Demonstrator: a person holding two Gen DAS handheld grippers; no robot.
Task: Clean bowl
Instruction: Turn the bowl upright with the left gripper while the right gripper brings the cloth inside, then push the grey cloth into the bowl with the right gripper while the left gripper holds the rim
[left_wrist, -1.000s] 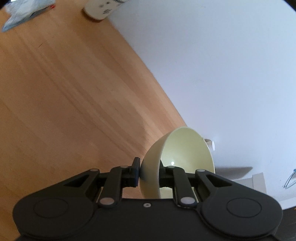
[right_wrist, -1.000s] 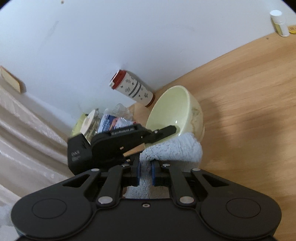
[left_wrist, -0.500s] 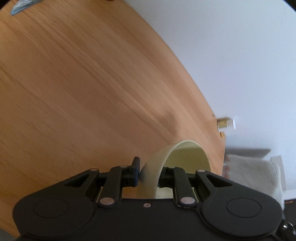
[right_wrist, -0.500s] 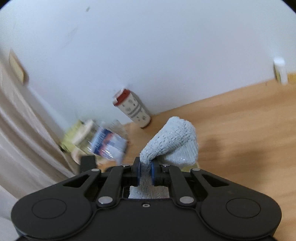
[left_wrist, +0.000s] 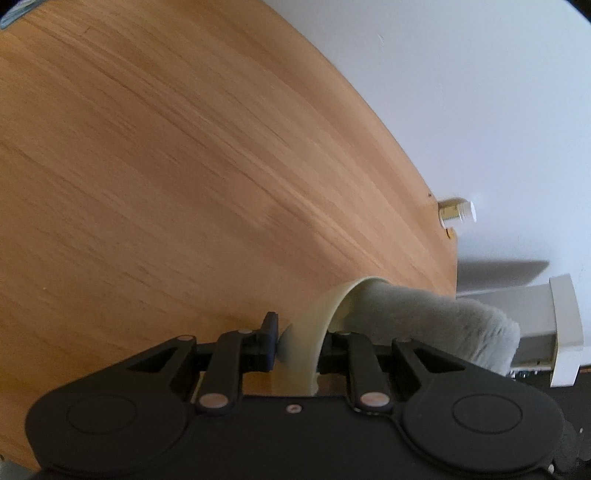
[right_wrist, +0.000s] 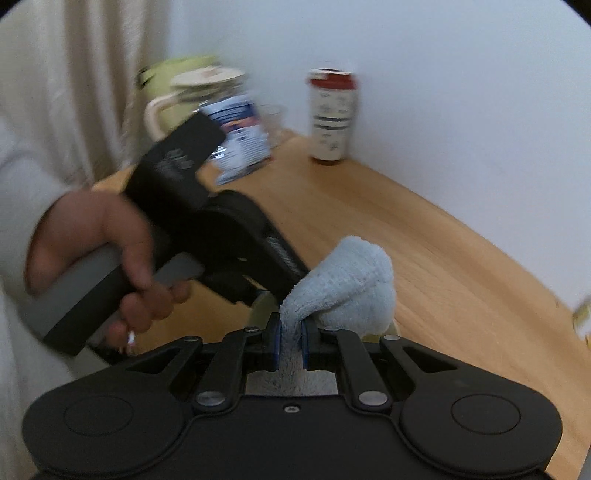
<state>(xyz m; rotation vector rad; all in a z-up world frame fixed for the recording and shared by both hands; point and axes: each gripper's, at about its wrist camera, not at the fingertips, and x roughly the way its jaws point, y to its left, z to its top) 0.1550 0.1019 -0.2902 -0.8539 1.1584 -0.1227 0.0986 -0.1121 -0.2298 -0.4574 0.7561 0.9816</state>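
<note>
- Left wrist view: the left gripper (left_wrist: 299, 341) pinches the thin curved wall of a pale yellow-green bowl (left_wrist: 314, 332), one black finger outside the wall and one inside; the bowl is smooth and glossy, held on edge above the wooden tabletop (left_wrist: 166, 166)
- A fluffy grey-white cloth (left_wrist: 443, 321) pushes into the bowl's hollow from the right, its nap thick and soft
- The tabletop is warm, straight-grained wood; near its far edge, by the white wall, a small bottle with a white cap (left_wrist: 458, 213)
- Right wrist view: the right gripper (right_wrist: 291, 345) is pressed together on a fold of the terry cloth (right_wrist: 343, 284), which bulges in a rounded lump past the blue finger pads (right_wrist: 275, 347)
- Only a sliver of the bowl's rim (right_wrist: 263, 309) shows beside the cloth, under the black body of the left gripper (right_wrist: 255, 291), whose grey handle a bare hand (right_wrist: 110, 240) grips
- At the back, blurred: a cylindrical tumbler with a red lid (right_wrist: 332, 114) and a crinkled blue-and-white packet (right_wrist: 240, 136)
</note>
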